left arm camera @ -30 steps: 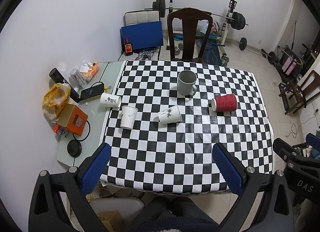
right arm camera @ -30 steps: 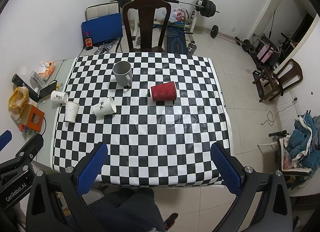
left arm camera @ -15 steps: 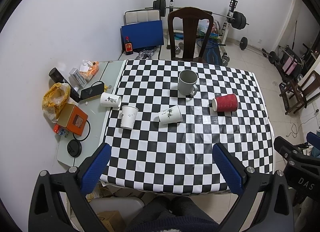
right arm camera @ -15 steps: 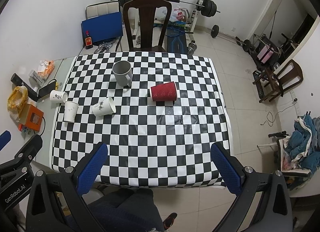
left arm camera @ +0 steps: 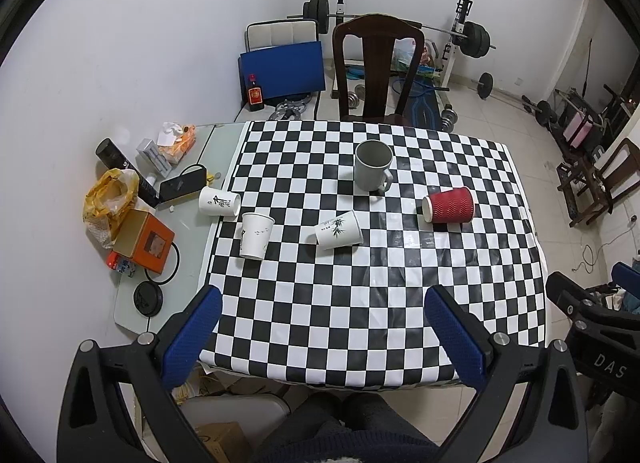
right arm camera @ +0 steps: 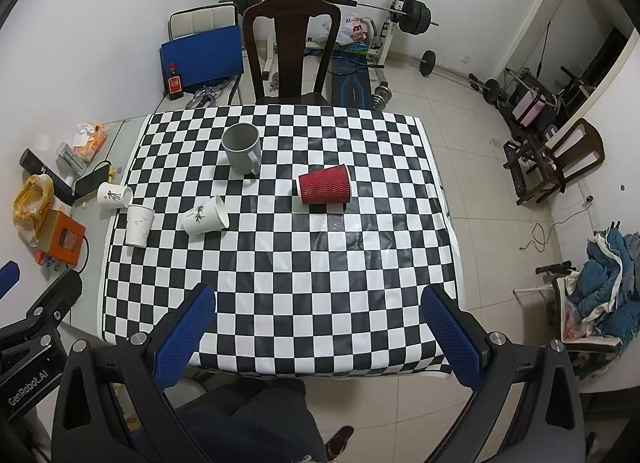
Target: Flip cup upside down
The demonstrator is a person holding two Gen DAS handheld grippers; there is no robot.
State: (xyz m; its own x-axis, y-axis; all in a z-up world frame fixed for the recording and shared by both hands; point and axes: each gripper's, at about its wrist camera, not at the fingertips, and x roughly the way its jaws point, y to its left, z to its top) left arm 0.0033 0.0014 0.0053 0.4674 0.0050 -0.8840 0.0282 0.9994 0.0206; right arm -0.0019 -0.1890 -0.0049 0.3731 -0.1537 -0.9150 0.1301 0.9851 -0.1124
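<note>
Left wrist view shows the red cup (left arm camera: 449,204), with wavy ribbed paper wall, lying on its side on the checkered bench (left arm camera: 360,283), right of the upright grey mug (left arm camera: 373,166). The left gripper (left arm camera: 324,327) and the right gripper (right arm camera: 318,327) hover above the near edge, jaws wide open and holding nothing.

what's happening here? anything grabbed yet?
Nothing grabbed. Both the left gripper and right gripper hang open above the near edge of the checkered table, holding nothing. A gray mug and one white paper cup stand upright; the red cup and two other white cups lie on their sides.
</note>
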